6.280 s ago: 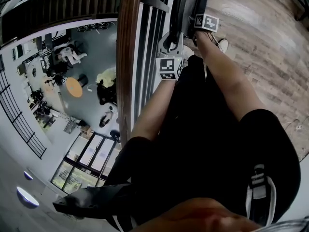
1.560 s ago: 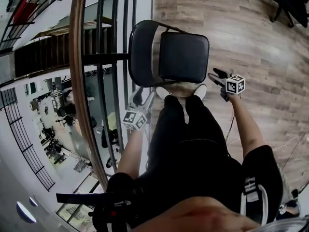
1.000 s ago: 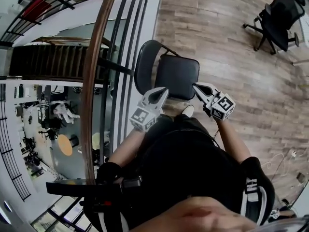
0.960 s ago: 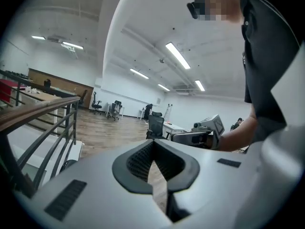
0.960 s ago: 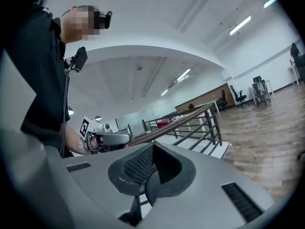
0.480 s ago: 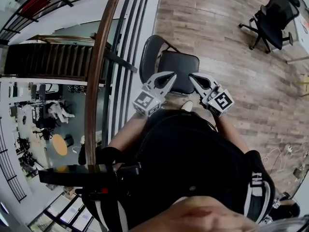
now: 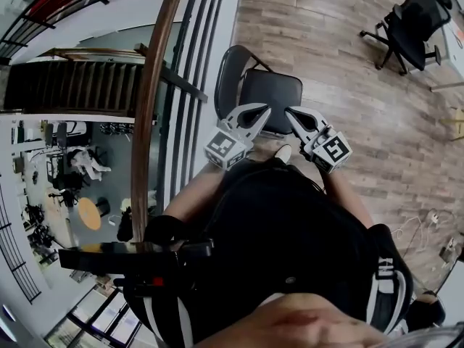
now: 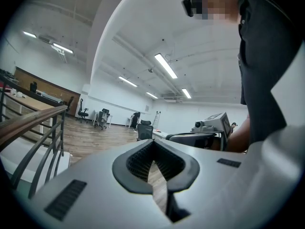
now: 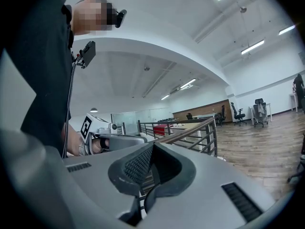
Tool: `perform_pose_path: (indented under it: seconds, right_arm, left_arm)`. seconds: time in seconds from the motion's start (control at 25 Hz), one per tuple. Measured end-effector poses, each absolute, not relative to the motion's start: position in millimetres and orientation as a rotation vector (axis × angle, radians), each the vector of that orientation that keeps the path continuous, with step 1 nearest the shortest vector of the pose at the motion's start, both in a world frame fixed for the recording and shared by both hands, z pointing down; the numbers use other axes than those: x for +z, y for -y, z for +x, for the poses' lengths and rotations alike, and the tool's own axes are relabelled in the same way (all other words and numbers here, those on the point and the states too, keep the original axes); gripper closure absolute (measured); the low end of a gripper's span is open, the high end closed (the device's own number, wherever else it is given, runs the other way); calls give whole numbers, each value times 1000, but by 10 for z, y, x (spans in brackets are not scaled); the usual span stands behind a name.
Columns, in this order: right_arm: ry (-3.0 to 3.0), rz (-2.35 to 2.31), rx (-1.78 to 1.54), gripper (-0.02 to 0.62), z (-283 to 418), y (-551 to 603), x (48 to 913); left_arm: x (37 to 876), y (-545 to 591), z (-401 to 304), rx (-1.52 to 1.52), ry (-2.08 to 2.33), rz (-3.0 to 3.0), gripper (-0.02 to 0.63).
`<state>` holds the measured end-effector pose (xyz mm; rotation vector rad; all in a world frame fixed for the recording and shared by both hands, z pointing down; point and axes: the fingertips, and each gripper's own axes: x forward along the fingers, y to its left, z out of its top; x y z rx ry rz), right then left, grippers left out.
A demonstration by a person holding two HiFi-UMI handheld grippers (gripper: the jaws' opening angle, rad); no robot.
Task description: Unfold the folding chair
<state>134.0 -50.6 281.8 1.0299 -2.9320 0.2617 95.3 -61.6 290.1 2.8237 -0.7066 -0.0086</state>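
1. A wood-plank floor (image 7: 348,56) in an open office; a wood-topped railing (image 7: 154,93) edges a drop to a lower level.
2. Strip lights (image 8: 166,66) line the white ceiling; a black office chair (image 7: 407,27) stands well apart.
3. The chair (image 7: 270,98) stands unfolded beside the railing, before the person's feet.
4. The left gripper (image 7: 261,110) and right gripper (image 7: 290,112) have jaws together, nothing between, over the seat's near edge in the head view.
5. Each cube (image 7: 226,149) bears black-and-white square markers.

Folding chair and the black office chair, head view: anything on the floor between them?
Nothing. In the head view, only bare wood floor runs between the folding chair and the office chair.
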Motion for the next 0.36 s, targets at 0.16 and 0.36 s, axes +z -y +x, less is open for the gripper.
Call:
perform_pose_path:
  seconds: [0.16,0.36]
  right_arm:
    - [2923,1034,255,588,1298,458,2820]
    - [2906,1035,239,588,1212,361,2852]
  left_arm:
    - [2871,582,954,6,679,2846,603]
    - [2885,483,916,13,660,2851,603]
